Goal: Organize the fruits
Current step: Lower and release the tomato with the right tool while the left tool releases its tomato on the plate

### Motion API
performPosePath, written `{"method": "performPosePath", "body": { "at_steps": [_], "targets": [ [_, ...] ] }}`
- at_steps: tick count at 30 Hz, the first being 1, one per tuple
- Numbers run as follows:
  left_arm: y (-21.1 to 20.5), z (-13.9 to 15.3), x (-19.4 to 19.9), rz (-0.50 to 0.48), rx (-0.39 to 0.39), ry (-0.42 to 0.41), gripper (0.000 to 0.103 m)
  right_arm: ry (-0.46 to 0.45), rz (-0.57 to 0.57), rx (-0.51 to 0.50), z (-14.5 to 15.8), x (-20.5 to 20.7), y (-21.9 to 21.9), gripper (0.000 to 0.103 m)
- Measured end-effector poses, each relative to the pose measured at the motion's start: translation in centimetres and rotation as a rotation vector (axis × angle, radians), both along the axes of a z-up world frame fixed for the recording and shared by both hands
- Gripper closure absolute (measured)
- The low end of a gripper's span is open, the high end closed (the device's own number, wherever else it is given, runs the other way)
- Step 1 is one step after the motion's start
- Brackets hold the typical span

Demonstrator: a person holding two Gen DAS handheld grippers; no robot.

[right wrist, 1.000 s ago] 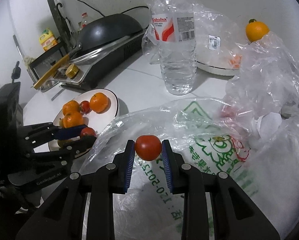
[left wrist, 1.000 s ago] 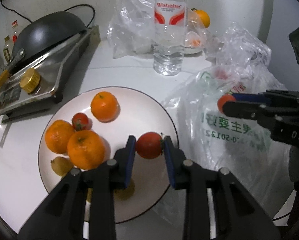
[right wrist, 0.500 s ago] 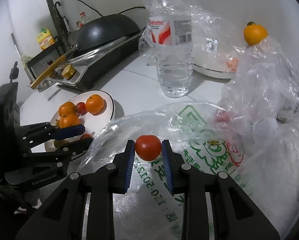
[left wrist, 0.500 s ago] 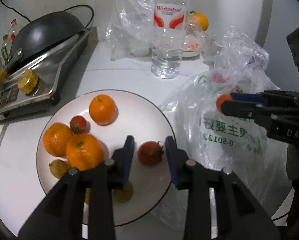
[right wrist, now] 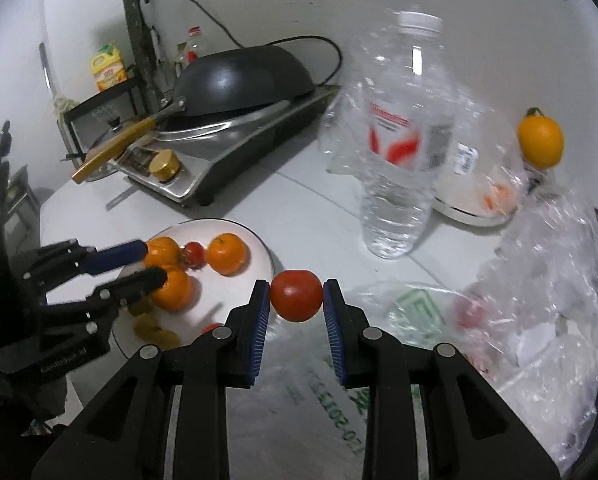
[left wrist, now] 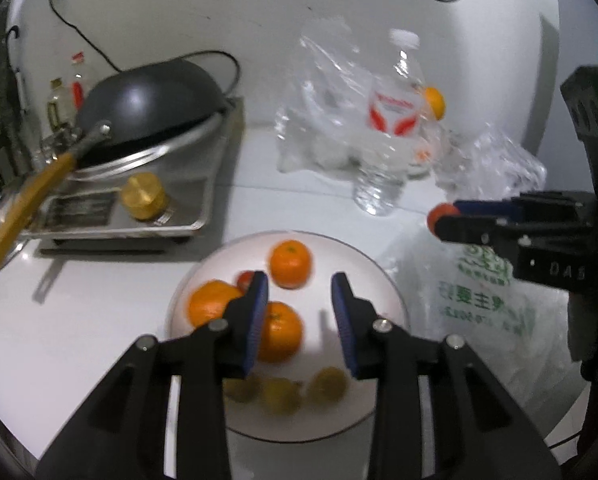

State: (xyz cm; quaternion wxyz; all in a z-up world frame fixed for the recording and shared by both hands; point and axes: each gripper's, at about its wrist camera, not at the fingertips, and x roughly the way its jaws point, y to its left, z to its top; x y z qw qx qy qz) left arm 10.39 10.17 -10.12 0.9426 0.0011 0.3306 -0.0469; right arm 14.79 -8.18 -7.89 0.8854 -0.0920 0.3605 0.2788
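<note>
Plate [left wrist: 387, 292]: round, white, glossy, thin dark rim; lower centre of left wrist view, lower left of right wrist view; resting on the counter [left wrist: 99, 320].
Plate contents: three round orange citrus fruits with dimpled skin [left wrist: 290, 264]; one small red tomato among them [right wrist: 195, 254]; several small dull yellow-green fruits at the near edge [left wrist: 327, 385], blurred; a further red fruit at the near rim in right wrist view [right wrist: 212, 327], mostly hidden behind the jaws.
Left gripper [left wrist: 299, 300]: black frame, blue ribbed pads; jaws parted a little, having just been opening; nothing between the pads; held above the plate.
Right gripper [right wrist: 295, 298]: same build; jaws closed on a smooth, glossy red tomato [right wrist: 296, 295], pads pressing both sides; held above the printed bag.
Printed bag [left wrist: 483, 304]: thin translucent plastic, crumpled, green lettering; right of the plate; red fruit showing dimly through the film in right wrist view [right wrist: 471, 314].
Clear bags [left wrist: 323, 120]: crinkled transparent film; upper centre, behind the bottle.
Bottle [right wrist: 399, 140]: clear ribbed plastic, white cap, red and white label; upright on the counter.
Far dish [right wrist: 471, 212]: shallow, white, under clear film; contents unclear.
Lone citrus [right wrist: 540, 142]: orange, green stem; upper right, above the far dish.
Wok [left wrist: 147, 100]: dark, domed, inverted on a stainless stove [left wrist: 203, 184]; wooden handle; brass-coloured knob [left wrist: 143, 196].
Counter: white, smooth.
</note>
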Motion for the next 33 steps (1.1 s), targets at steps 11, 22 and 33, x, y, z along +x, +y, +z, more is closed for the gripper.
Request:
{"method": "performPosePath", "body": {
  "at_steps": [11,22,33],
  "targets": [
    [4.7,0.1,-0.7,0.075,0.025,-0.041,0.061,0.039,0.037,-0.074,-1.9,1.1,5.0,0.074],
    [6.7,-0.7,-0.3,0.099,0.010,-0.051,0.060,0.112,0.058,-0.141,-4.9,1.7,7.9,0.074],
    [7.0,-1.4,-0.3,0.103,-0.002,-0.032,0.059,0.134,0.047,-0.158,-5.9,1.6,7.8,0.074]
  ]
}}
